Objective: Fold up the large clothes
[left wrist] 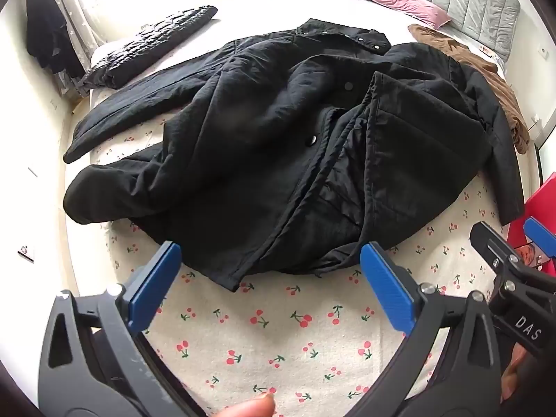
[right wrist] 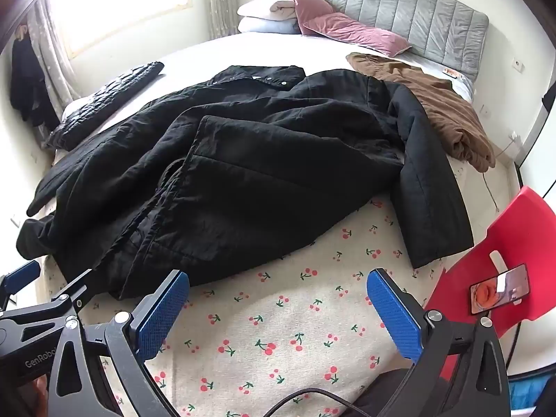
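Bed (right wrist: pixel 312 312) with cherry-print sheet carries the black coat (left wrist: pixel 278 146), spread rumpled across its middle. Both left tongs (left wrist: pixel 271 285) and right tongs (right wrist: pixel 278 312) hang released above bare sheet near the hem. Beside the coat lie a brown garment (right wrist: pixel 434 104), a folded quilted jacket (left wrist: pixel 149 45) and pink pillows (right wrist: pixel 347 29); a red chair (right wrist: pixel 504 243) stands right.

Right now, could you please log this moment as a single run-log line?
phase: pre-grasp | left hand-held gripper: open, empty | right hand-held gripper: open, empty | black coat: spread rumpled on bed, unfolded
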`<control>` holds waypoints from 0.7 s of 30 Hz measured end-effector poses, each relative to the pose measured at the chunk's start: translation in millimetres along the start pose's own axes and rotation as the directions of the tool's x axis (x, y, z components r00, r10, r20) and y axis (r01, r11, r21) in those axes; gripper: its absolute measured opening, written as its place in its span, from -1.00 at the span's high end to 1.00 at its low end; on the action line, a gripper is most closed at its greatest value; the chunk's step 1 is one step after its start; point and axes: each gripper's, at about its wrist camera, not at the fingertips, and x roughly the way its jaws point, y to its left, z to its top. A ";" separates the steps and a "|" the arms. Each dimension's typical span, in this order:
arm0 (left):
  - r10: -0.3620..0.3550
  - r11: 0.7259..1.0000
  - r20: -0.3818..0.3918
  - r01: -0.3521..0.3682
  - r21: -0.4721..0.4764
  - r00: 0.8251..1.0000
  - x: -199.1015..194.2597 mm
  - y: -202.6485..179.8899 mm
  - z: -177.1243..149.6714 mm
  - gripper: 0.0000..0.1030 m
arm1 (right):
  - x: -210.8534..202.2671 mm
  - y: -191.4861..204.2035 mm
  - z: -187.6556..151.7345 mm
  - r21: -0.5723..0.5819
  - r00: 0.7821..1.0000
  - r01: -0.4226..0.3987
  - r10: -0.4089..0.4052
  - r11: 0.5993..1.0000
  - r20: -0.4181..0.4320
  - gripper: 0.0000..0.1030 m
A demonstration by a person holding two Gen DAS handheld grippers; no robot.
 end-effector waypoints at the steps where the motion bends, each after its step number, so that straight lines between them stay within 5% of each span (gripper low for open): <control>1: -0.001 1.000 0.003 0.001 0.000 1.000 -0.7 0.1 0.1 -1.00 | -0.7 0.9 0.0 0.000 1.000 -0.001 0.001 1.000 0.002 -1.00; 21: 0.002 1.000 0.010 -0.002 0.008 1.000 -4.2 -2.6 -0.8 -1.00 | 1.2 -3.3 0.7 0.026 1.000 -0.023 0.023 0.999 -0.005 -1.00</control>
